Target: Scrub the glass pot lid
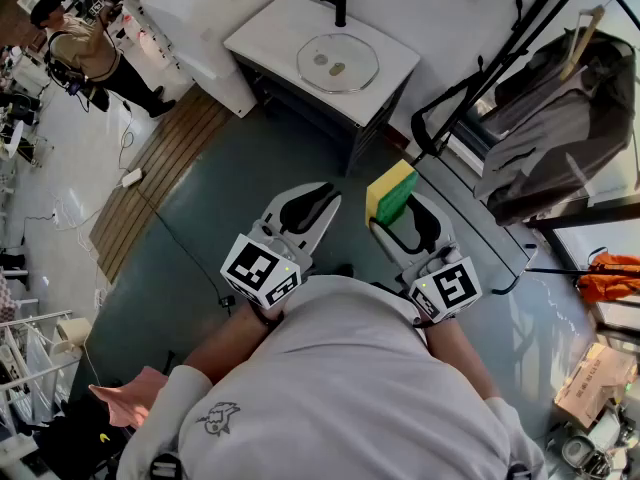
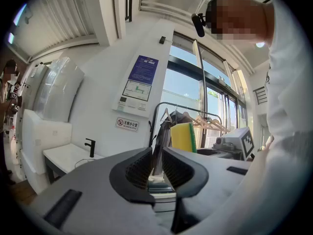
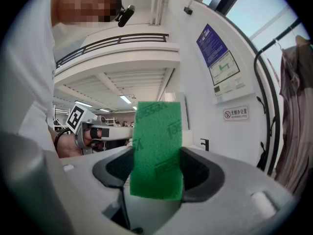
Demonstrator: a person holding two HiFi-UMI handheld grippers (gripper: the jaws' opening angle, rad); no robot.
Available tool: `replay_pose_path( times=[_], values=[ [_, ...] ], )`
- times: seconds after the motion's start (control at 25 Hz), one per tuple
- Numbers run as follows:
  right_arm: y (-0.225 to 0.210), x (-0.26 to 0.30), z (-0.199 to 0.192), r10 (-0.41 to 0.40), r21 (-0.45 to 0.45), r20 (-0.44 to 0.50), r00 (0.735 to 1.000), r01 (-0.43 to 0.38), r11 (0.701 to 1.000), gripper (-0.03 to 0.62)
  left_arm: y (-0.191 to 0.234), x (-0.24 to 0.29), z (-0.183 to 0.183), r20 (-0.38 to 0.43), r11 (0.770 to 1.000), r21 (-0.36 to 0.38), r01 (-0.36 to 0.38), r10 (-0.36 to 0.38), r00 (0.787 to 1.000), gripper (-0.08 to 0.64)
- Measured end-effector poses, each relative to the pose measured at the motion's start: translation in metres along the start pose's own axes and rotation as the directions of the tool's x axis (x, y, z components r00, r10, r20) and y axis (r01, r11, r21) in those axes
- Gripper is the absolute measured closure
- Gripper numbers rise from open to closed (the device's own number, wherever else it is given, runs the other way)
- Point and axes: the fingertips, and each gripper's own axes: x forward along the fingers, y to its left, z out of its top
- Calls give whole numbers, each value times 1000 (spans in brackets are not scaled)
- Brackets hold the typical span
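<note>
You're standing well back from the white washstand (image 1: 262, 30), and the glass pot lid (image 1: 338, 63) is lying flat on its top, just in front of the black faucet (image 1: 335, 6). Both tools are hanging far short of it. Your left gripper (image 1: 318, 204) is pointing level, its jaws parted only a crack with nothing between them. Your right gripper (image 1: 398, 218) is clamping the yellow-and-green sponge (image 1: 390, 190) upright, with the green scouring face turned toward its own camera. I'd say you're making the approach, with nothing scrubbed yet. To do it well, widen the left jaws before you arrive and pin the lid by its rim, since glass on a smooth top will likely skate. Then tip the right gripper down so the green face lands flat, not on an edge.
</note>
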Motion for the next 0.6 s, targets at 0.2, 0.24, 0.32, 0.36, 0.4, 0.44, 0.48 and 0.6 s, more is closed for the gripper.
replay_pose_path(
  times=[0.2,0.24,0.32,0.36,0.4,0.44,0.48,0.6],
  values=[
    [-6,3,2,-2,1,6,1000,2,1000,301,3,5,-2,-1,1000,8,5,-5,1000,502],
    [-6,5,2,-2,1,6,1000,2,1000,301,5,6,-1,-2,1000,9,6,-6,1000,502],
    [-7,9,3,-2,2,5,1000,2,1000,301,8,7,1,-6,1000,7,5,-5,1000,502],
    [-8,12,3,-1,2,5,1000,1,1000,301,11,8,1,-6,1000,6,6,-6,1000,502],
    [-8,14,3,-1,4,5,1000,1,1000,301,13,8,0,-6,1000,6,6,-6,1000,502],
    [-8,17,2,-1,4,4,1000,1,1000,301,16,8,0,-6,1000,6,7,-7,1000,502],
    [-8,20,2,-2,5,2,1000,2,1000,301,19,8,-1,-6,1000,5,8,-8,1000,502],
    [-6,29,0,-5,9,-6,1000,5,1000,301,28,5,-1,-10,1000,-1,10,-10,1000,502]
  ],
)
